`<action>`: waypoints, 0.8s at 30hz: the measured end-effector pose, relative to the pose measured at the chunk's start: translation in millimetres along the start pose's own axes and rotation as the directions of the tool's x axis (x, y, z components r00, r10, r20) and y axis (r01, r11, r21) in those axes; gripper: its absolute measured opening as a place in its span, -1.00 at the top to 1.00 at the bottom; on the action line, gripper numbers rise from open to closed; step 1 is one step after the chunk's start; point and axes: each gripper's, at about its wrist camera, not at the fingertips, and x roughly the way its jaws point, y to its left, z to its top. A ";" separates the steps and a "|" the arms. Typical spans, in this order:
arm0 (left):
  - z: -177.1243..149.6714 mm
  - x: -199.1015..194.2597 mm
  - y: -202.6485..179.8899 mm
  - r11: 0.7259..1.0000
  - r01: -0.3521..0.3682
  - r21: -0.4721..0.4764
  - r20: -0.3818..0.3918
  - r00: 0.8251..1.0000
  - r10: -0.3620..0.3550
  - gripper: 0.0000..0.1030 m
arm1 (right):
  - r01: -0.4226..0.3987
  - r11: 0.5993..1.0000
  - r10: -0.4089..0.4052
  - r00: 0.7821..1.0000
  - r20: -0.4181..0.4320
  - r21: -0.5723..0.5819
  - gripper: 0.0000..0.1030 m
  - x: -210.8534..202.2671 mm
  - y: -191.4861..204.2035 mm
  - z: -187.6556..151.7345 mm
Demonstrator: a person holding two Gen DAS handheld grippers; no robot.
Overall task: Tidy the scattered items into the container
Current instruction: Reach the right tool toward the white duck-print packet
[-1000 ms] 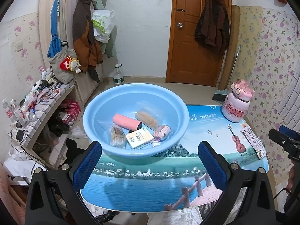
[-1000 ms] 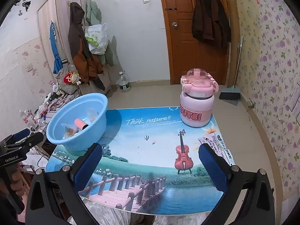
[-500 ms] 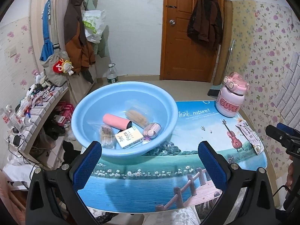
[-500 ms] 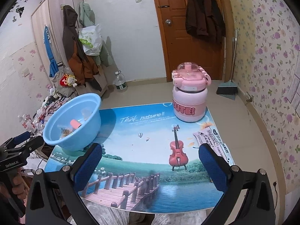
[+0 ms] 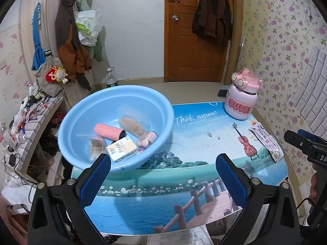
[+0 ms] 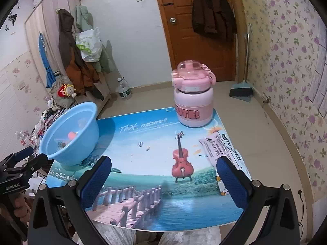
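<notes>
Both our claws spread wide, empty: left gripper (image 5: pixel 163 175), right gripper (image 6: pixel 163 178). Round light-blue plastic basin (image 5: pixel 163 110) at table's 10 o'clock holds items; flat white printed packet (image 6: pixel 221 150) at 3 o'clock.

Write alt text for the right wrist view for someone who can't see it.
An open right hand-held gripper hovers over a table covered in a printed nature scene. A pink bottle stands at the far edge, a white packet lies at the right, and a blue basin holding small items sits at the left. The left hand-held gripper shows at the far left.
</notes>
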 end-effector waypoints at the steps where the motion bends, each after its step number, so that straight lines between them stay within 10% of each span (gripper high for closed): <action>1: 0.3 1.8 -2.7 1.000 0.006 0.003 -0.003 1.000 -0.006 -1.00 | 0.003 1.000 -0.003 1.000 -0.001 0.004 -1.00 0.6 -1.9 -0.3; 24: 9.3 53.7 -54.0 0.992 0.097 0.086 -0.083 0.993 -0.089 -1.00 | 0.113 0.989 -0.109 0.993 -0.038 0.099 -1.00 25.4 -58.1 -5.9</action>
